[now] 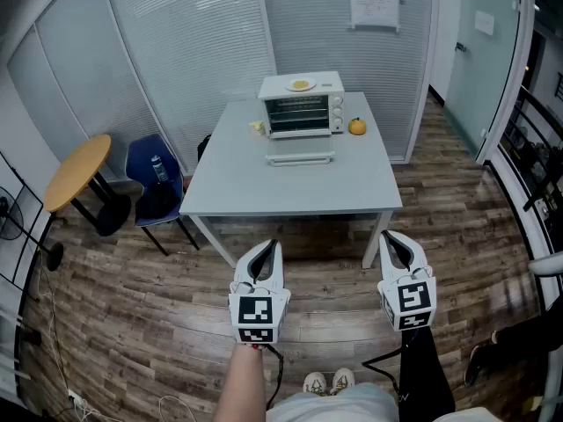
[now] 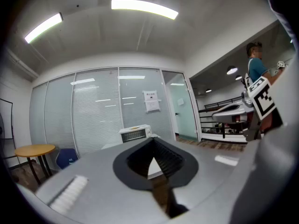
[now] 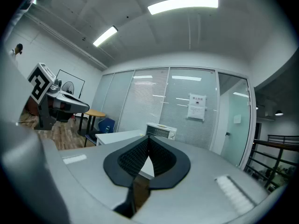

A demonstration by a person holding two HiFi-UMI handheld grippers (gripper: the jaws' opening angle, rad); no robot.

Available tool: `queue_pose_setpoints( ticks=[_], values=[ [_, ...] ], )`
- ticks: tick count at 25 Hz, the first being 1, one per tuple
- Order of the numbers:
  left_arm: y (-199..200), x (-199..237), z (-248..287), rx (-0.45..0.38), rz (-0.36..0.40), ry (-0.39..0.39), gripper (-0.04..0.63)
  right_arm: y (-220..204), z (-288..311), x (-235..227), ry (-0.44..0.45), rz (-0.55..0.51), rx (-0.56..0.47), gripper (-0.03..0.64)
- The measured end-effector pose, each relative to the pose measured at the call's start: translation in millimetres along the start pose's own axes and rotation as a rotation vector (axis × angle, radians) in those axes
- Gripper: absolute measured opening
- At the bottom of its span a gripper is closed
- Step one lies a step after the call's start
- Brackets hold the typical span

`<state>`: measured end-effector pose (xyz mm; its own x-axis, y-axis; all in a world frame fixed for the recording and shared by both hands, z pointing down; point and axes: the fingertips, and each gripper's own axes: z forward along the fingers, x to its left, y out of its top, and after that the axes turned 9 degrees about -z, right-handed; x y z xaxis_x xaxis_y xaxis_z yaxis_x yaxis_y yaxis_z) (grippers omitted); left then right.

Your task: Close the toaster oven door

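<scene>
Well, we've got the toaster oven sitting at the far edge of the grey table, backed up near the glass wall with blinds. Its door is dropped flat toward us, the pale handle lying along its front edge. On the oven's roof we see a plate with something yellow on it. Just beside the oven on the right sits an orange fruit; on the left, a small yellowish item we can't make out. The tabletop in front of the door is bare.

Off the table's left side we spot a blue chair and a round wooden table.

Down at our end, the left gripper and the right gripper are both pointing level toward the table, over the wood floor, well apart from the oven. Both sets of jaws are pressed together with nothing between them.
</scene>
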<state>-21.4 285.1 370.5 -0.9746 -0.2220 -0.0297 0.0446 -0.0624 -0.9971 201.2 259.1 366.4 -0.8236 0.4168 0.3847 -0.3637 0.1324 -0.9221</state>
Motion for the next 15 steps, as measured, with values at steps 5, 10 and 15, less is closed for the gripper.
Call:
queue_pose_setpoints(
  ticks=[5, 10, 15],
  values=[
    [3.2, 3.2, -17.6, -0.017, 0.003, -0.008, 0.055, 7.1, -12.4, 18.4, -0.004, 0.000, -0.005, 0.003],
    [-1.8, 7.2, -34.8, -0.012, 0.014, -0.018, 0.055, 9.5, -21.6, 37.8, -0.007, 0.003, 0.001, 0.003],
    [-2.3, 13.8, -44.9, -0.026, 0.003, -0.017, 0.055, 12.2, -24.6, 43.0, -0.041, 0.010, -0.006, 0.006]
  ],
)
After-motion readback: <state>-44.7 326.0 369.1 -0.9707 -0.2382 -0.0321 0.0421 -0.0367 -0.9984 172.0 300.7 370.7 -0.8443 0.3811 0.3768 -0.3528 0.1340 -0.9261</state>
